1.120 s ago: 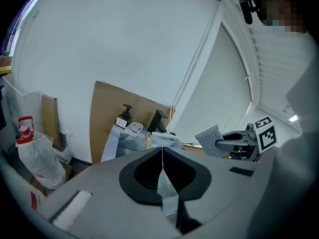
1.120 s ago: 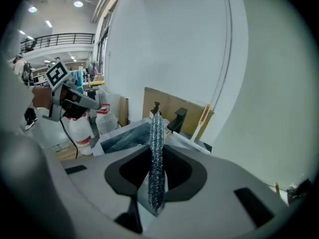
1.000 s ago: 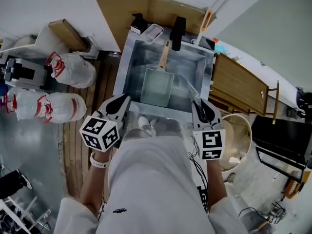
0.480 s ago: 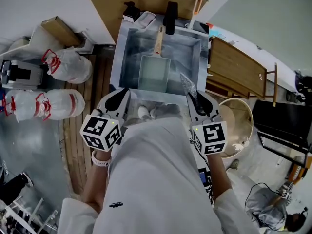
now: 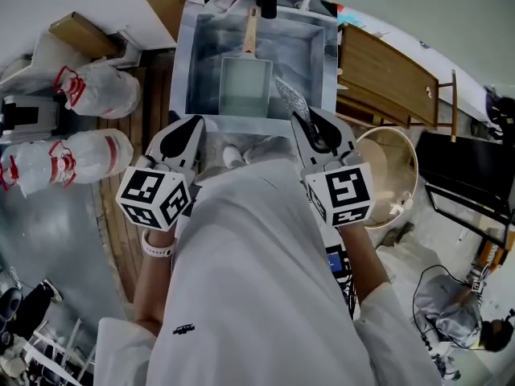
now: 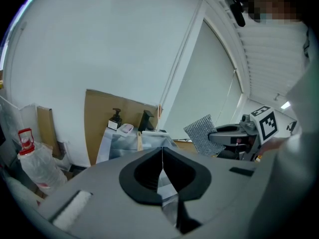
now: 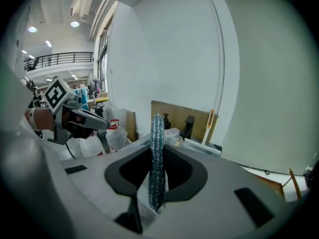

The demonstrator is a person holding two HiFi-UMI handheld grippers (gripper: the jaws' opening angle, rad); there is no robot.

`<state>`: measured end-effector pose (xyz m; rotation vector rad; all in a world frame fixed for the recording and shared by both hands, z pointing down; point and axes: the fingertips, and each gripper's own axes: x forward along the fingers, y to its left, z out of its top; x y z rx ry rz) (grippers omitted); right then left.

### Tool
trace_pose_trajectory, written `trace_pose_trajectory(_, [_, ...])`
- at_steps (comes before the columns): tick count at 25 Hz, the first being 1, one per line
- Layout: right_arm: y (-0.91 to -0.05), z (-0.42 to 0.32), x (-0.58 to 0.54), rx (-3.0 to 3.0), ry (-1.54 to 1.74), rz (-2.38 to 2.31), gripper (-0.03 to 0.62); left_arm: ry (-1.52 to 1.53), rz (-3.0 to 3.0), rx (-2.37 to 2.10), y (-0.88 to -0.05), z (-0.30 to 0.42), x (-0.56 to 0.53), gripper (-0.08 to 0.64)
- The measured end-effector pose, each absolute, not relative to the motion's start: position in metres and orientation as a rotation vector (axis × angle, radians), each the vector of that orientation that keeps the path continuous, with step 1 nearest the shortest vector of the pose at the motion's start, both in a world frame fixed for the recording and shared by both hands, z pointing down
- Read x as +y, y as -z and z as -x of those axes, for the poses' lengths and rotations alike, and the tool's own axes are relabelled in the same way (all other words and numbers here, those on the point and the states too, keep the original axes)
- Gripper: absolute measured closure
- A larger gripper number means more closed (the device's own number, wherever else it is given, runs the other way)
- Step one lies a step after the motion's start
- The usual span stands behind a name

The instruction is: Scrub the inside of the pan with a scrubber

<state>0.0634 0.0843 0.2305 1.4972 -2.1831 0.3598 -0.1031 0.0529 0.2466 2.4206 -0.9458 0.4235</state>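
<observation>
- Steel sink [image 5: 187, 63] sits at the top of the head view, ahead of the person, and holds the pan.
- Pan [image 5: 245, 87] is rectangular and pale. It lies flat on the sink floor with its open side up. It looks rigid and fairly light, so it would likely skate on wet steel under a hard scrub.
- Left gripper [image 5: 193, 125] hangs short of the sink's near edge. Its jaws are closed together with nothing between them. It is free to steady the pan, but would have to open first.
- Right gripper [image 5: 300, 121] is level with it on the other side, near the sink's right corner. Its jaws are clamped on the scrubber's lower edge.
- Scrubber [image 5: 290, 96] is a thin, glittery silver mesh pad that stands edge-on out of the jaws, well apart from the pan. It looks soft and floppy, so it would probably fold under pressure. A flat press with the free part against the pan floor seems better than a poke with the tip.
- Wooden handle [image 5: 251, 26] points away towards the sink's far wall. It is the narrow, dry-looking part that the jaws could best hold, and likely less slippery than the rim.
</observation>
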Motion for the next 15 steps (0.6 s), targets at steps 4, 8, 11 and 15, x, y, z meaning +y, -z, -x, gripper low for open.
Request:
trace_pose_trajectory(4, [-0.234,-0.060,0.085,-2.181,-0.392,-1.517,0.532,-0.425,-2.427,-0.938,-0.244,0.104,0.051,0.552])
trace_pose_trajectory(8, [-0.235,-0.057,0.082,-2.180,-0.402,-1.534,0.532,-0.439,-2.432,-0.917,-0.245,0.106,0.050,0.552])
trace_pose_trajectory(11, [-0.235,-0.054,0.083,-2.175,-0.390,-1.519,0.532,-0.448,-2.431,-0.907,-0.247,0.105,0.053,0.552])
trace_pose_trajectory(15, [-0.236,-0.049,0.084,-2.174,-0.380,-1.526,0.532,-0.442,-2.427,-0.907,-0.247,0.110,0.057,0.552])
